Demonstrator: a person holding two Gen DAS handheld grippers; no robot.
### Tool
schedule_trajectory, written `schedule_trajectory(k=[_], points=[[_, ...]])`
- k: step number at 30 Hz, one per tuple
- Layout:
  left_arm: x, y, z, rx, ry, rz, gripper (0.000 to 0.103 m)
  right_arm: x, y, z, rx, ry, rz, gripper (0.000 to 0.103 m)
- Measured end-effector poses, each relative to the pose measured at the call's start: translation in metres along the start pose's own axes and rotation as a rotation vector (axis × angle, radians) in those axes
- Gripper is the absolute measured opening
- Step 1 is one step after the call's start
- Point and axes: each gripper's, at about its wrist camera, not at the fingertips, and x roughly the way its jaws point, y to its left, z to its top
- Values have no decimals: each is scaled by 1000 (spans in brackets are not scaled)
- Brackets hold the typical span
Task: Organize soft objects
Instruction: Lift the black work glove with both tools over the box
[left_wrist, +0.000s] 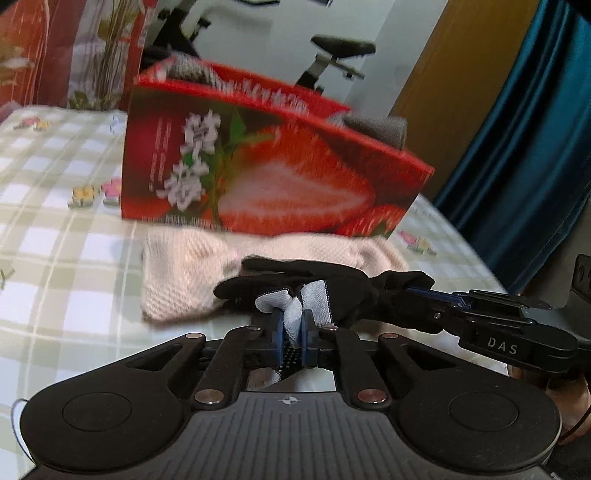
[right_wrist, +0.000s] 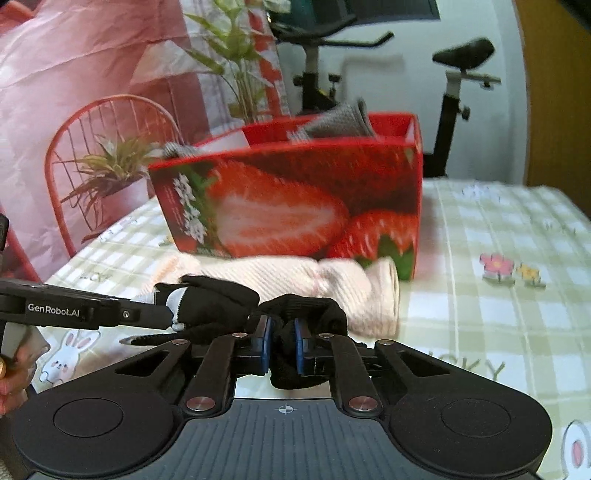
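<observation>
Both grippers clamped on one black glove above the checked bedspread.

Seen from the left wrist, the left gripper (left_wrist: 293, 325) pinches the grey-white patch of the black glove (left_wrist: 325, 284), while the right gripper (left_wrist: 413, 291) bites its dark cuff end; a pink knitted cloth (left_wrist: 184, 273) lies beneath, touching the strawberry box (left_wrist: 273, 166). Seen from the right wrist, the right gripper (right_wrist: 282, 345) squeezes bunched black fabric of the glove (right_wrist: 221, 299), the left gripper (right_wrist: 173, 314) grips the pale patch, near the bedspread's (right_wrist: 480, 229) front edge.
</observation>
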Motion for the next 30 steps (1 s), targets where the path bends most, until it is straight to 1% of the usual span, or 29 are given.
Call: schedule_trajectory(k=[8, 12, 15, 18, 22, 28, 30], points=[[-46, -12, 21, 51, -165, -31, 9, -32, 19, 39, -77, -111, -11, 12], [-63, -19, 46, 84, -244, -36, 9, -41, 28, 71, -136, -156, -9, 12], [-69, -23, 70, 112, -283, -37, 9, -43, 30, 99, -169, -189, -8, 12], [-68, -26, 96, 153, -300, -20, 10, -37, 30, 129, -199, -208, -10, 12], [-57, -25, 128, 190, -312, 4, 10, -20, 27, 163, -235, -203, -9, 12], [-29, -16, 167, 180, -279, 48, 10, 20, 15, 204, -237, -188, -12, 12], [-16, -16, 180, 197, -257, 65, 10, 37, 10, 214, -240, -172, -18, 12]])
